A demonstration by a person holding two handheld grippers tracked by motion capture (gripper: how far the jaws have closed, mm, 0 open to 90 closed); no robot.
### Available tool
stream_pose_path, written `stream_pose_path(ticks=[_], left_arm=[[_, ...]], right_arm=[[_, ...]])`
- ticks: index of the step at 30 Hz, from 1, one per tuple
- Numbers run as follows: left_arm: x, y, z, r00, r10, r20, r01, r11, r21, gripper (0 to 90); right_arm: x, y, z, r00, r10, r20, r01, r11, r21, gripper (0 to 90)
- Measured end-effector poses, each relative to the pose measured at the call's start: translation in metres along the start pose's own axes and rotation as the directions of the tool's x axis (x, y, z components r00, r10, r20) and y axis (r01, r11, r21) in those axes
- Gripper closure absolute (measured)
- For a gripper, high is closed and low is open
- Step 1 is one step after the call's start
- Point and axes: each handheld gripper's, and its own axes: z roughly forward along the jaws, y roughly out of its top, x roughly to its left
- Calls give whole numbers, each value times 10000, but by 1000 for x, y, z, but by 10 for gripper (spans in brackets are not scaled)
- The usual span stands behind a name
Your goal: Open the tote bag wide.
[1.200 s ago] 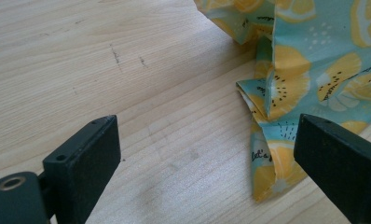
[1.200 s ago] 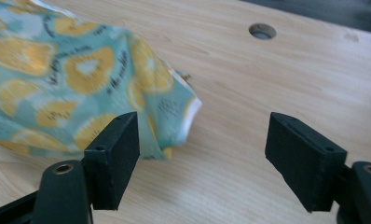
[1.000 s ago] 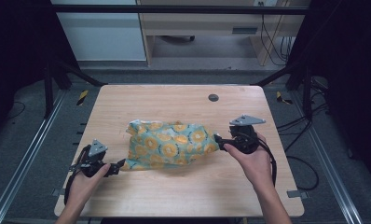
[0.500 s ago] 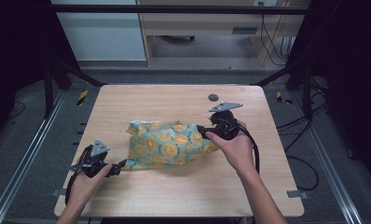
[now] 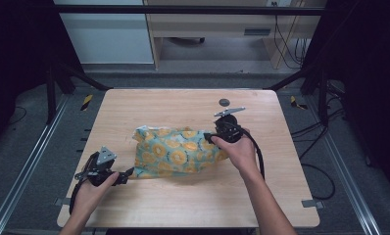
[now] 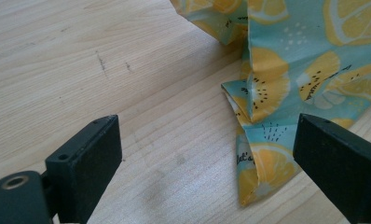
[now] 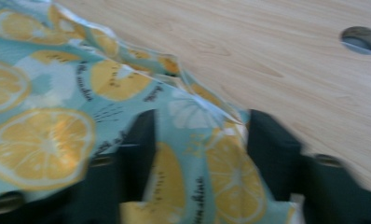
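Observation:
A teal cloth printed with lemon slices (image 5: 178, 152) lies crumpled in the middle of the wooden table (image 5: 183, 103). My right gripper (image 5: 208, 137) is at the cloth's right end. In the right gripper view its jaws have just been closing and stand on either side of a fold of the cloth (image 7: 48, 140), with a gap still showing around my right gripper (image 7: 200, 140). My left gripper (image 5: 127, 175) rests at the cloth's front left corner. In the left gripper view that corner of the cloth (image 6: 291, 70) lies just ahead of my left gripper (image 6: 207, 158), whose jaws are wide open.
A small round dark hole (image 5: 224, 102) sits in the tabletop behind the right gripper, also seen as the hole (image 7: 360, 39) in the right gripper view. Bare wood surrounds the cloth. Black frame rails and cables run beside the table.
My right hand has moved left and toward the back of the table, onto the cloth's right end, and its jaws have narrowed around a fold. The left hand has stayed put.

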Motion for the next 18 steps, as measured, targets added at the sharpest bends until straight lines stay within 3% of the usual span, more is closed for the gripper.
stream_pose_path(ticks=[4, 6, 11, 18], left_arm=[[0, 0, 0, 10000, 24, 41, -24, 10000, 12, 76], [-1, 1, 0, 10000, 31, 55, -30, 10000, -31, 79], [-5, 3, -4, 9997, 72, 220, -67, 9998, -206, 80], [-8, 5, -8, 9992, 80, 384, -67, 9994, -332, 97]], right_arm=[[4, -3, 2, 9994, -281, -184, 283, 9996, 100, 794], [7, -4, 0, 9985, -418, -360, 415, 9991, -96, 871], [15, -3, -8, 9965, -681, -489, 653, 9962, -574, 900], [34, -7, -30, 9867, -1301, -974, 1162, 9838, -1365, 900]])
